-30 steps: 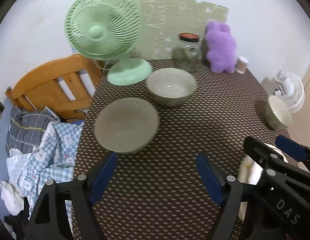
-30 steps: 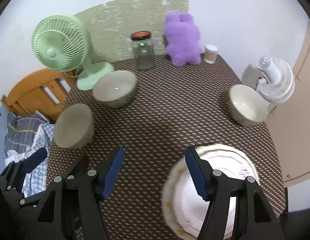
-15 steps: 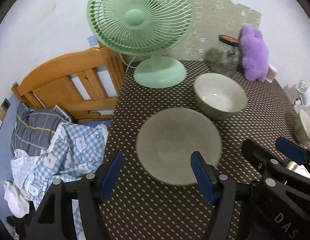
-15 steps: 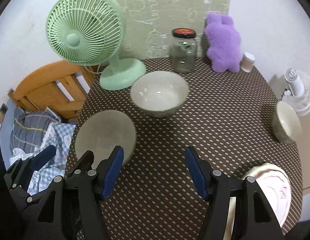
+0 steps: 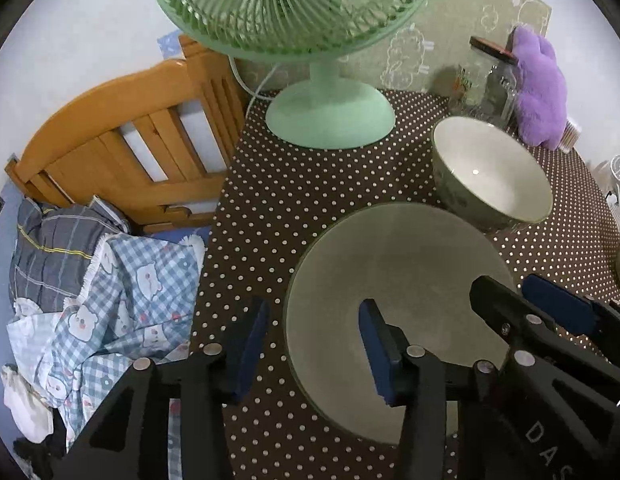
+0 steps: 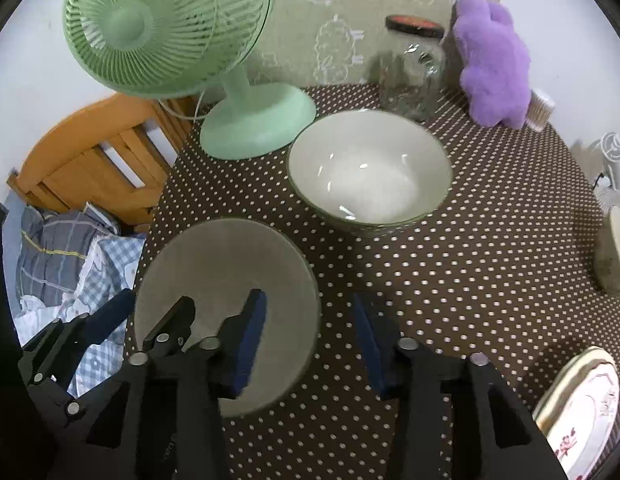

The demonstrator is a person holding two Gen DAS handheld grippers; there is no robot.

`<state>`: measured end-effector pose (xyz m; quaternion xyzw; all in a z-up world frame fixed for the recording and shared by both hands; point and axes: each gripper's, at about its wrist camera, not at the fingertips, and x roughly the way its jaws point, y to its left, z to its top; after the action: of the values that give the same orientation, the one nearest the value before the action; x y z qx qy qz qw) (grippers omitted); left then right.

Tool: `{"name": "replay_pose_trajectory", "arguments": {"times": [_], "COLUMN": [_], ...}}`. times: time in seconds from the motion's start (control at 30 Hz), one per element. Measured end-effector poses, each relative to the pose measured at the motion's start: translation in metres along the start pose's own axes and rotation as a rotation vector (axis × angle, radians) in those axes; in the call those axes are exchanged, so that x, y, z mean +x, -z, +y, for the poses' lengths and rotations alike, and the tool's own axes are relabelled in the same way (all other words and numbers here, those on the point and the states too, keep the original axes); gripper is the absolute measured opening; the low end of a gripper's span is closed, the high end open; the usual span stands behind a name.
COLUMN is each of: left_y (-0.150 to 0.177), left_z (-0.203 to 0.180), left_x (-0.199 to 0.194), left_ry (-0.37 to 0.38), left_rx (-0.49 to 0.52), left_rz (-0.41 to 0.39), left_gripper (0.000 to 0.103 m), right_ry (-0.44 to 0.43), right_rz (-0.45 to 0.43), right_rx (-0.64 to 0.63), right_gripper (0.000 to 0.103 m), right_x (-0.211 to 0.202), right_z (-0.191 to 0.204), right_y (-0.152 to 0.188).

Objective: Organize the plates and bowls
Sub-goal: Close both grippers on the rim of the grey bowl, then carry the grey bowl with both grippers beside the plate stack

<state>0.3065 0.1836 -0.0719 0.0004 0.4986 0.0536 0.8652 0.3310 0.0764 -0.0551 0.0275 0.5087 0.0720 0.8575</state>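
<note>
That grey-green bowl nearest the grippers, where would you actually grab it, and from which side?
By its rim, I'd judge. The grey-green bowl sits upright and open-topped on the dotted table, too wide to span, so one finger goes inside the wall and one outside. The left gripper already straddles the near-left rim, jaws open, coming from above. That side is free; the white-lined bowl crowds the far side.

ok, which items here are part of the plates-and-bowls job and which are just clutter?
Job items:
grey plate
large white bowl
small bowl
patterned plate

Clutter:
green fan
glass jar
purple plush toy
small white fan
</note>
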Motion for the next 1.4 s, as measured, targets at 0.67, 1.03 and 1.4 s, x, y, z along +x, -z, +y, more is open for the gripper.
{"name": "replay_pose_trajectory", "arguments": {"times": [0.67,1.03,1.4], "left_y": [0.006,0.037,0.077], "left_z": [-0.015,-0.053,-0.094], "left_x": [0.000,-0.034,-0.062], "left_ry": [0.045,0.073,0.100], "left_rx": [0.034,0.070,0.117], "left_rz": [0.035,0.038,0.057], "left_gripper": [0.032,0.032,0.032], "right_ry": [0.078,0.107,0.131], "right_rz": [0.044,0.052,0.064], "right_rx": [-0.056,-0.040,-0.002], "right_gripper": [0.019,0.019,0.019], "right_x": [0.011,-0.028,-0.063], "right_z": [0.001,-0.031,-0.069], "right_y": [0.006,0.037,0.083]}}
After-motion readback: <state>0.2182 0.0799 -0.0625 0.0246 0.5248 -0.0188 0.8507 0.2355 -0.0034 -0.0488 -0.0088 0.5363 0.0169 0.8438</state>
